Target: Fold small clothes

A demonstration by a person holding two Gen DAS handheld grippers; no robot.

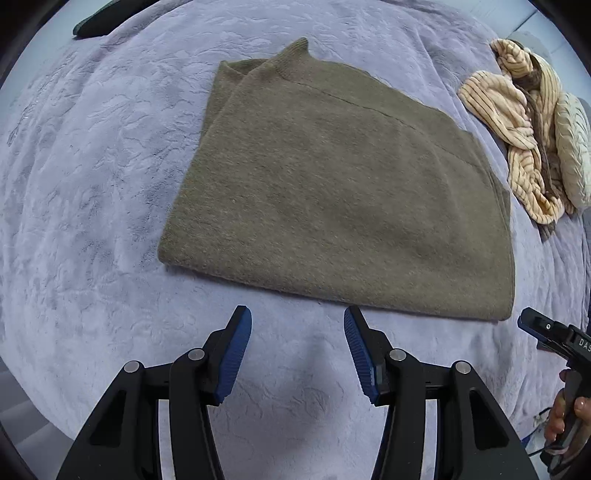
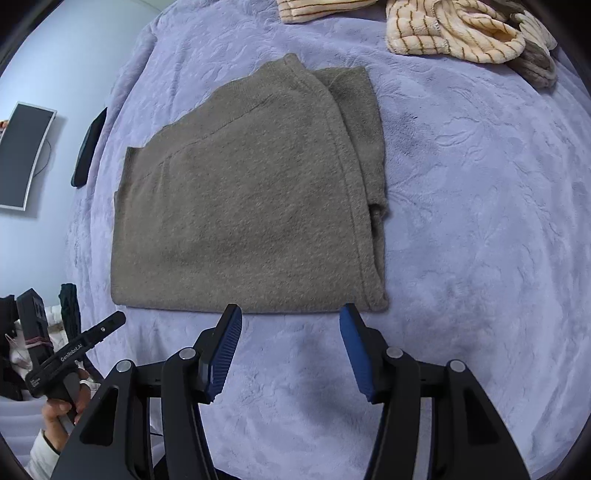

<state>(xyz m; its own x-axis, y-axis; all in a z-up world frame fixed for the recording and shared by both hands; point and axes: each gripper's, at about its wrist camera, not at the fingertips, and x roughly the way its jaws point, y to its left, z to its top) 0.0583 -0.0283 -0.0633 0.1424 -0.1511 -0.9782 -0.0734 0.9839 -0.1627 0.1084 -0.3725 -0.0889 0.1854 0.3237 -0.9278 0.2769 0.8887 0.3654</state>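
Observation:
An olive-brown knitted garment [image 1: 332,192] lies folded flat on the lavender plush bedspread [image 1: 92,184]; it also shows in the right wrist view [image 2: 243,206]. My left gripper [image 1: 297,317] is open and empty, just short of the garment's near edge. My right gripper [image 2: 290,314] is open and empty, its fingertips at the garment's near edge. The right gripper also shows at the right edge of the left wrist view [image 1: 554,336], and the left gripper at the lower left of the right wrist view [image 2: 85,339].
A pile of cream striped fleece clothes [image 1: 532,122] lies at the far right, also seen at the top of the right wrist view [image 2: 454,33]. A dark item [image 1: 99,22] lies at the bed's far left edge. A monitor [image 2: 22,155] hangs on the wall.

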